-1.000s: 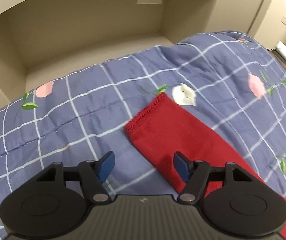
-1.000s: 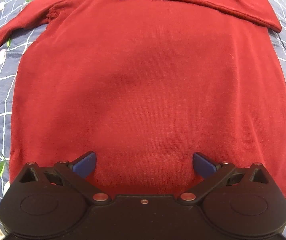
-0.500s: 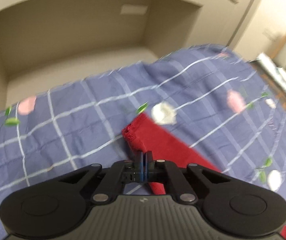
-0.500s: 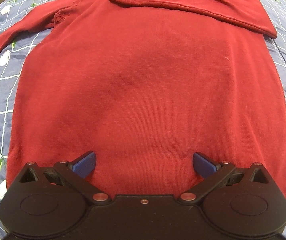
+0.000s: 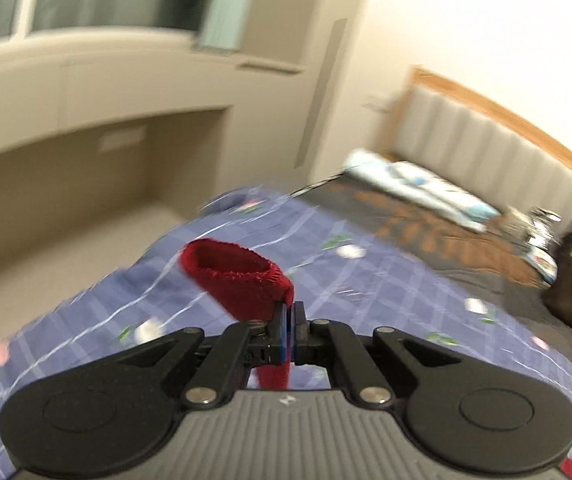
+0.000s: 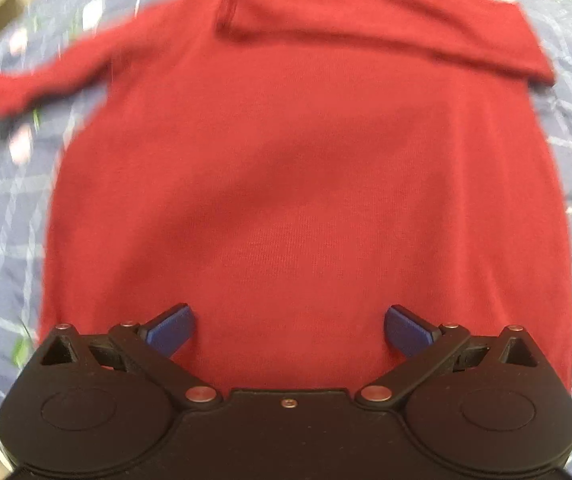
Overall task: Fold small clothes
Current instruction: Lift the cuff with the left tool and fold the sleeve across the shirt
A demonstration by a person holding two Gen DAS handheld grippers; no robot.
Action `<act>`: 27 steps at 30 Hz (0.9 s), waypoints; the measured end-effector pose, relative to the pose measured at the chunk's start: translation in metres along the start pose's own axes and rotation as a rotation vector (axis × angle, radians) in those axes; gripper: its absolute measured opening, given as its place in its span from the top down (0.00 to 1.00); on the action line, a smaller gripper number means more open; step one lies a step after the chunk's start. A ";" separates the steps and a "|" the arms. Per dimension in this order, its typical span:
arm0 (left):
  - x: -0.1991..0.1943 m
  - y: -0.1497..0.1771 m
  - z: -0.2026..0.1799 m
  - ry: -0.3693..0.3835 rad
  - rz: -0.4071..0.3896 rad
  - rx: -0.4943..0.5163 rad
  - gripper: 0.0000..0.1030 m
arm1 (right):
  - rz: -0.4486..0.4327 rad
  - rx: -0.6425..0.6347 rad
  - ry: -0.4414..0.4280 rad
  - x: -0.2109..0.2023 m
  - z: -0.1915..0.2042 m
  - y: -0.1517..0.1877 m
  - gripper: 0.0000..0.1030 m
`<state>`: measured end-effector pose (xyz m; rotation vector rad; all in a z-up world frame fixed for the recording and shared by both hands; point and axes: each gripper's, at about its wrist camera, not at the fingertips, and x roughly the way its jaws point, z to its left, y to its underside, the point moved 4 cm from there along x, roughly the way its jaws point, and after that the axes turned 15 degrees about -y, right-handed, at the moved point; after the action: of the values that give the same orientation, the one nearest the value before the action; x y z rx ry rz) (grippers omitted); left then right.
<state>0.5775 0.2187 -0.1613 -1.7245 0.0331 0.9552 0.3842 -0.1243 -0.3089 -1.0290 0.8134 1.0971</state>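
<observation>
Left gripper [image 5: 288, 312] on ribbed red cuff [image 5: 232, 270]

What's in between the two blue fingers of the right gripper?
Only the red sweater, lying flat on the blue checked bedspread. The right gripper is wide open and grips nothing, as the right wrist view shows.

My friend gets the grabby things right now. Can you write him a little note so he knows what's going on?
Left tongs: shut on the cuff of one sleeve, lifted off the quilt.
Right tongs: open, holding nothing, over the lower part of the red top.
The top lies flat on the quilt. One sleeve is already folded across the chest; the other sleeve stretches out to the side.
Left to do: probably lay the held sleeve across the chest too, then fold the body up. The picture is blurry, so go slowly.
</observation>
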 end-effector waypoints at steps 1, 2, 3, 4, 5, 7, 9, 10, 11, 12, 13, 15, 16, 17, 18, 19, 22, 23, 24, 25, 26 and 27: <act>-0.011 -0.001 -0.015 0.023 -0.020 0.018 1.00 | -0.023 0.001 -0.008 -0.006 -0.004 -0.004 0.00; -0.022 -0.002 -0.031 0.051 -0.032 0.031 1.00 | -0.041 -0.005 -0.007 -0.013 -0.009 -0.009 0.00; -0.033 0.000 -0.047 0.081 -0.043 0.039 1.00 | -0.056 -0.016 0.000 -0.019 -0.014 -0.012 0.00; -0.045 0.002 -0.062 0.109 -0.059 0.042 1.00 | -0.075 -0.029 0.007 -0.027 -0.020 -0.016 0.00; -0.058 0.005 -0.079 0.137 -0.079 0.049 1.00 | -0.089 -0.035 0.009 -0.034 -0.027 -0.019 0.00; -0.083 0.015 -0.112 0.190 -0.103 0.062 1.00 | -0.105 -0.027 0.011 -0.045 -0.043 -0.021 0.00; -0.103 0.028 -0.148 0.241 -0.116 0.079 1.00 | -0.116 0.008 0.023 -0.059 -0.064 -0.025 0.00; -0.113 0.037 -0.167 0.264 -0.125 0.098 1.00 | -0.131 0.026 0.030 -0.068 -0.074 -0.026 0.00; -0.121 0.046 -0.183 0.285 -0.132 0.120 1.00 | -0.155 0.047 0.032 -0.079 -0.084 -0.029 0.00; -0.128 0.058 -0.201 0.305 -0.136 0.151 1.00 | -0.175 0.067 0.030 -0.088 -0.093 -0.031 0.00; -0.135 0.070 -0.216 0.319 -0.136 0.175 1.00 | -0.192 0.086 0.027 -0.097 -0.102 -0.033 0.00; -0.143 0.098 -0.251 0.343 -0.122 0.228 1.00 | -0.226 0.119 0.026 -0.112 -0.120 -0.037 0.00; -0.144 0.112 -0.264 0.350 -0.117 0.250 1.00 | -0.236 0.128 0.027 -0.117 -0.128 -0.038 0.00; -0.147 0.127 -0.278 0.354 -0.107 0.275 1.00 | -0.245 0.139 0.032 -0.121 -0.137 -0.039 0.00; -0.148 0.143 -0.289 0.355 -0.092 0.299 1.00 | -0.252 0.150 0.036 -0.125 -0.143 -0.038 0.00; -0.148 0.157 -0.300 0.355 -0.075 0.320 1.00 | -0.258 0.165 0.040 -0.129 -0.151 -0.036 0.00; -0.149 0.196 -0.323 0.356 -0.030 0.393 1.00 | -0.256 0.211 0.049 -0.132 -0.173 -0.035 0.00; -0.151 0.210 -0.328 0.357 -0.019 0.425 1.00 | -0.257 0.226 0.051 -0.133 -0.180 -0.034 0.00; -0.151 0.224 -0.333 0.360 0.000 0.456 1.00 | -0.261 0.236 0.052 -0.134 -0.184 -0.032 0.00; -0.148 0.234 -0.332 0.366 0.023 0.473 1.00 | -0.264 0.245 0.052 -0.135 -0.189 -0.030 0.00; -0.146 0.244 -0.334 0.374 0.050 0.491 1.00 | -0.263 0.250 0.052 -0.135 -0.192 -0.028 0.00; -0.144 0.252 -0.336 0.380 0.081 0.509 1.00 | -0.259 0.255 0.052 -0.134 -0.196 -0.027 0.00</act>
<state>0.5560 -0.2154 -0.2531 -1.4077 0.5513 0.5948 0.3675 -0.3536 -0.2443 -0.9203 0.8126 0.7288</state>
